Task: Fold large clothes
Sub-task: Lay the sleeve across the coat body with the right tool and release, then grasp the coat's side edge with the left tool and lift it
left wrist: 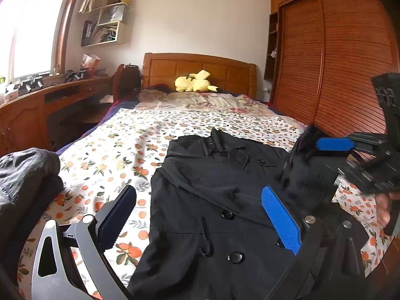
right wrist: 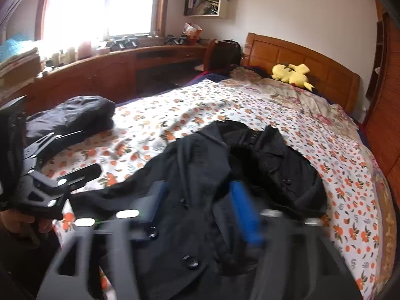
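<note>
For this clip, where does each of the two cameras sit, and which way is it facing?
Left wrist: on the left gripper, facing up the bed toward the wooden headboard; its own open fingers, the right gripper and a hand show.
Right wrist: on the right gripper, facing the window-side wooden desk; its blurred open fingers, the left gripper and hand at the left edge.
Shared: black buttoned coat, orange-print bedsheet, yellow plush toy, dark folded clothes pile.

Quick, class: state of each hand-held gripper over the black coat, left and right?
Left hand-held gripper: open, holding nothing, above the black coat.
Right hand-held gripper: open, nothing gripped; coat fabric lies below it.
</note>
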### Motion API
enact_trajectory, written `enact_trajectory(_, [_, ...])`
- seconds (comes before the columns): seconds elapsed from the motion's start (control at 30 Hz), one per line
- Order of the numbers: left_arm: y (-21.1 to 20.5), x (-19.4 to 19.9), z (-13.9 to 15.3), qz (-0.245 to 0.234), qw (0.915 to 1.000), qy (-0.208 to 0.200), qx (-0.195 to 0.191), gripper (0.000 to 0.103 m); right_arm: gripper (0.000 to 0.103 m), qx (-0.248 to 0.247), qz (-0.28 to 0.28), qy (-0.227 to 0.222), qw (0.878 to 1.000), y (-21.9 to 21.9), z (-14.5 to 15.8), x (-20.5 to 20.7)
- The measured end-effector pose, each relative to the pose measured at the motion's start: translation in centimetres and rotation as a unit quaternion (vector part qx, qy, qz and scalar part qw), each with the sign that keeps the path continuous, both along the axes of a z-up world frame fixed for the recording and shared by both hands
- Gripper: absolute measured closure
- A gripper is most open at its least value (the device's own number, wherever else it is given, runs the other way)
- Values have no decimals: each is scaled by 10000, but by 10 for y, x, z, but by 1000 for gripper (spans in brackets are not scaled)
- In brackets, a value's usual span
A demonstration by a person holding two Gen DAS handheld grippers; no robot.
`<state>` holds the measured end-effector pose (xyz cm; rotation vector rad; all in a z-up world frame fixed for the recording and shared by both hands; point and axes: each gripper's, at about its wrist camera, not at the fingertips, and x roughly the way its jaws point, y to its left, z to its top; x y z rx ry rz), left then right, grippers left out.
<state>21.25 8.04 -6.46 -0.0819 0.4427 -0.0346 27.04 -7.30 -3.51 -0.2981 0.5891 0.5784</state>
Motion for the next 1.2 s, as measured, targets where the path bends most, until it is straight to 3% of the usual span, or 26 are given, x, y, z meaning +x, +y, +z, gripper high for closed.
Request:
enact_trajectory(0.07, [4,-1,1,53,10000,0,-7,2,18,47,92,-4,9999,5,2,-7])
enact_trajectory(0.2, [10,-1,1,82,10000,16,-41,2,7,90,53,-67,9999,1,2,-18])
enact_trajectory(0.67, [-10,6,-23,-107,9992,310,233,2,7,199,-647,10,9977,-35,-55,-37])
enact_trajectory(1.2, [-48,42,-75,-245,9938,924,573,2,7,702,-927,-329,9927,-70,-77,-52])
